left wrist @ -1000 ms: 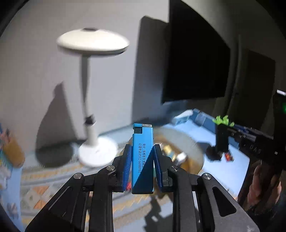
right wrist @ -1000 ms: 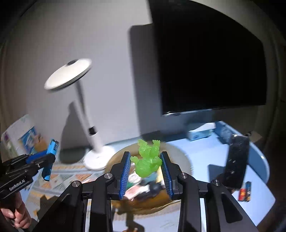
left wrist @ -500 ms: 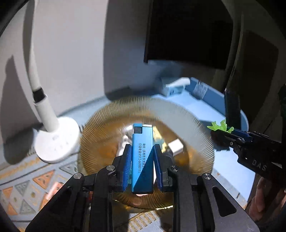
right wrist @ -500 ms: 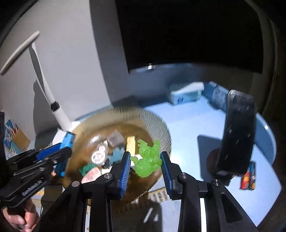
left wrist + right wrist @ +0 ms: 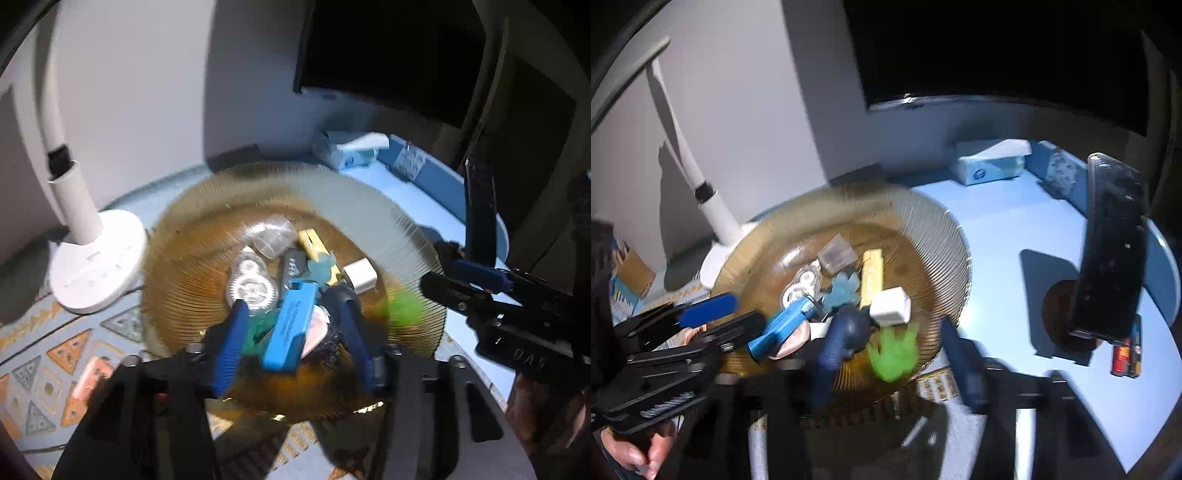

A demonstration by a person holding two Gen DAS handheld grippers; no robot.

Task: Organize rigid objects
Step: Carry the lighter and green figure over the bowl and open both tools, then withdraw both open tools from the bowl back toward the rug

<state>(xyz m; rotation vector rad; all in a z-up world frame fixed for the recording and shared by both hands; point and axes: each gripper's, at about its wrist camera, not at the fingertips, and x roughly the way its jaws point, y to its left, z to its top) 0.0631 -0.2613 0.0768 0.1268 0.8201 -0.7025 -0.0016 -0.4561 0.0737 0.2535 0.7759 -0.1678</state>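
On the left of the left wrist view, a white lamp base [image 5: 96, 266] stands on the tabletop [image 5: 413, 199] at about 9 o'clock from the amber ribbed dish [image 5: 369, 206], touching or just beside its rim. The left gripper [image 5: 291, 328] hangs over the dish with its jaws opening; the blue lighter [image 5: 291, 325] lies tilted between them, and neither blue pad visibly presses on it. Past the lighter, toward 12 o'clock, the dish holds a clear tape dispenser with gear wheels [image 5: 251, 284], a clear cup [image 5: 271, 236], a yellow piece [image 5: 314, 243] and a white block [image 5: 360, 275]. At 3 o'clock from the lighter the green toy [image 5: 406, 310] shows as a blur over the dish's right side.

In the right wrist view the right gripper [image 5: 894, 354] is also opening, the green toy [image 5: 894, 350] blurred between its spread jaws and clear of both. Further right, a dark phone [image 5: 1112, 251] stands upright on a round stand, with a small red and black item [image 5: 1126, 354] at its foot.
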